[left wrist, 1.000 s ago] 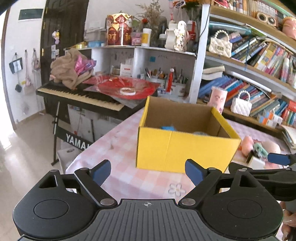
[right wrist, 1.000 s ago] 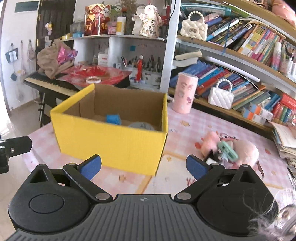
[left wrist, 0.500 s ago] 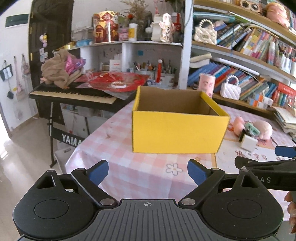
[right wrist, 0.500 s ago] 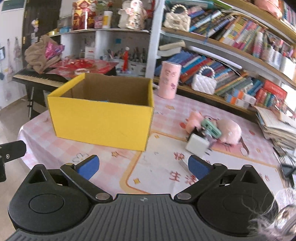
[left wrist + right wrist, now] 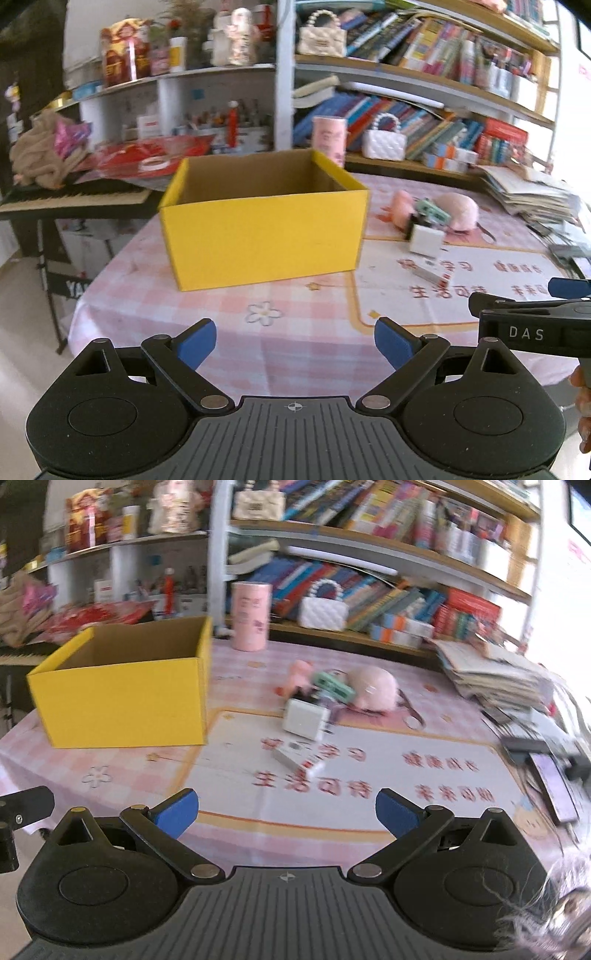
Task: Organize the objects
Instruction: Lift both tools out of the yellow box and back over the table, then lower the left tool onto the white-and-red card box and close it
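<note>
Both grippers (left (image 5: 294,341), right (image 5: 287,812)) gape empty.

An open yellow cardboard box (image 5: 122,698) sits on the pink checked worktop (image 5: 236,664). To its right lie a white cube-shaped block (image 5: 304,720) and, behind that, a pink plush toy (image 5: 373,694).

"DAS" in pale capitals on the black arm of the right gripper (image 5: 569,295), right of the left gripper (image 5: 294,342). Ahead, large red Chinese characters on the white table mat (image 5: 369,771), partly legible: "生活可".
</note>
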A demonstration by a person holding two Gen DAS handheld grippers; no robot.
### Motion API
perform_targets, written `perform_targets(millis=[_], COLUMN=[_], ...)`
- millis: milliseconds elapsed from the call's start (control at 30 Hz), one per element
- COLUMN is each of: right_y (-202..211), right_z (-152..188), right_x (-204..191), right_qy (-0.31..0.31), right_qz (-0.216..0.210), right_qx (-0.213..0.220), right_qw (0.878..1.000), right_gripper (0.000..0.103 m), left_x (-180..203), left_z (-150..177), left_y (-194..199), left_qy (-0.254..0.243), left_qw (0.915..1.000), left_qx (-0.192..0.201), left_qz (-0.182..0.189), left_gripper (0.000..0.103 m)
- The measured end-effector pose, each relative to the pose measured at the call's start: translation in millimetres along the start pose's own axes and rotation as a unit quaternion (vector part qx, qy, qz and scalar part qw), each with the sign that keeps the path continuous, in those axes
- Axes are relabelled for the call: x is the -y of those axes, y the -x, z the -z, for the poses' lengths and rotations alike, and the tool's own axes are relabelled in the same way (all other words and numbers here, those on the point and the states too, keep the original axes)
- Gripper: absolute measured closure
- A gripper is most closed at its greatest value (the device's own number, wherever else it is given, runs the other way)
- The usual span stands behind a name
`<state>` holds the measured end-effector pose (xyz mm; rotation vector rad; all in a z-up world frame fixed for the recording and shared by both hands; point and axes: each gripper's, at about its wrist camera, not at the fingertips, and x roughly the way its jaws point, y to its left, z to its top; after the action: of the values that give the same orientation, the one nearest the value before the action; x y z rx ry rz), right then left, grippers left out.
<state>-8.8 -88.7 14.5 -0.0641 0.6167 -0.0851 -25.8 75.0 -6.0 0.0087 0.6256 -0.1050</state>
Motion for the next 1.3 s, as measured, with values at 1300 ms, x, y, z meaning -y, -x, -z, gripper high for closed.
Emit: perform_targets(millis=[1300], right_y=[-11.3], right_z=[6.5], right_x=[93.7], right_qy=[-0.054], right_qz=[0.1], right_qx=[-0.029], right_qw=[0.993], right_gripper=[0.0], left_x=[88.9], left_z=[-25.9], left_y=[-51.2], left_qy=[-0.047], left_qw=[0.9933], left_qx=[-0.017], left_qz=[0.105], left_gripper=[0.008])
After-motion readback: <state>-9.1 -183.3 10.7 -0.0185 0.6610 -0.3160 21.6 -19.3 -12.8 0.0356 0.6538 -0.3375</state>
